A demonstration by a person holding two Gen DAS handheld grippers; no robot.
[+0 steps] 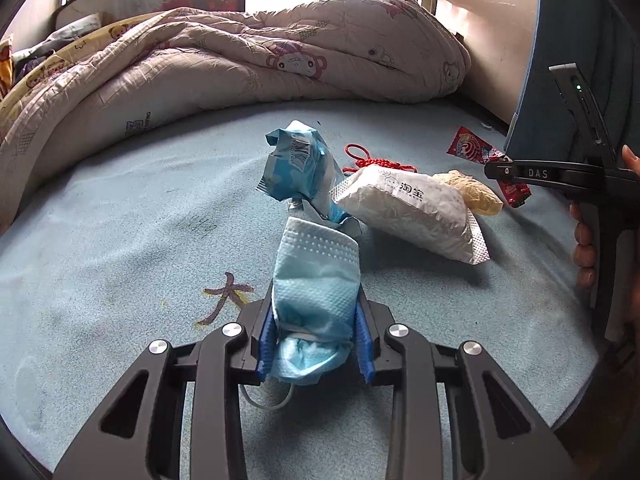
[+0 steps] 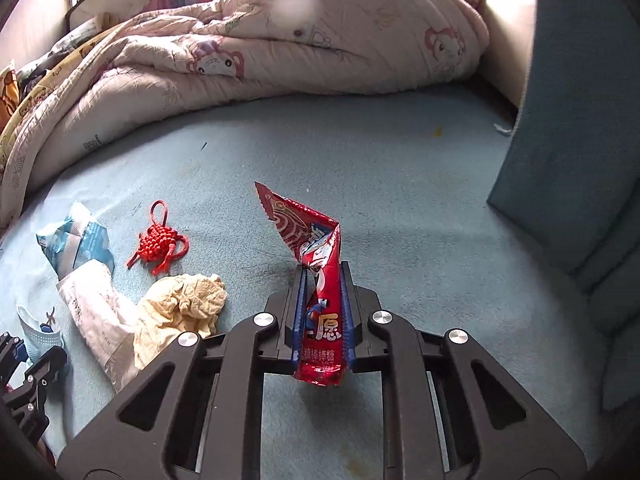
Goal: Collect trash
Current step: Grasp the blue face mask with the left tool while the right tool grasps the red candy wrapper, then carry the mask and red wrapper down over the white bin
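On the blue bed sheet point(image 1: 120, 220) my left gripper point(image 1: 316, 312) is shut on a crumpled light-blue face mask point(image 1: 316, 264), whose ear loop hangs below the pads. My right gripper point(image 2: 323, 276) is shut on a red candy wrapper point(image 2: 304, 220) that stands up between its blue pads. The left wrist view shows the same wrapper point(image 1: 472, 146) at the right, in the right gripper point(image 1: 496, 170). Loose on the sheet lie a blue-and-white packet point(image 1: 300, 164), a white bag point(image 1: 408, 212) and a crumpled yellowish paper point(image 2: 184, 304).
A red knotted ornament point(image 2: 160, 244) lies beside the packet. A bunched pink cartoon quilt point(image 1: 240, 60) covers the far side of the bed. A blue padded panel point(image 2: 580, 120) stands along the right side. A person's fingers point(image 1: 584, 248) hold the right gripper's handle.
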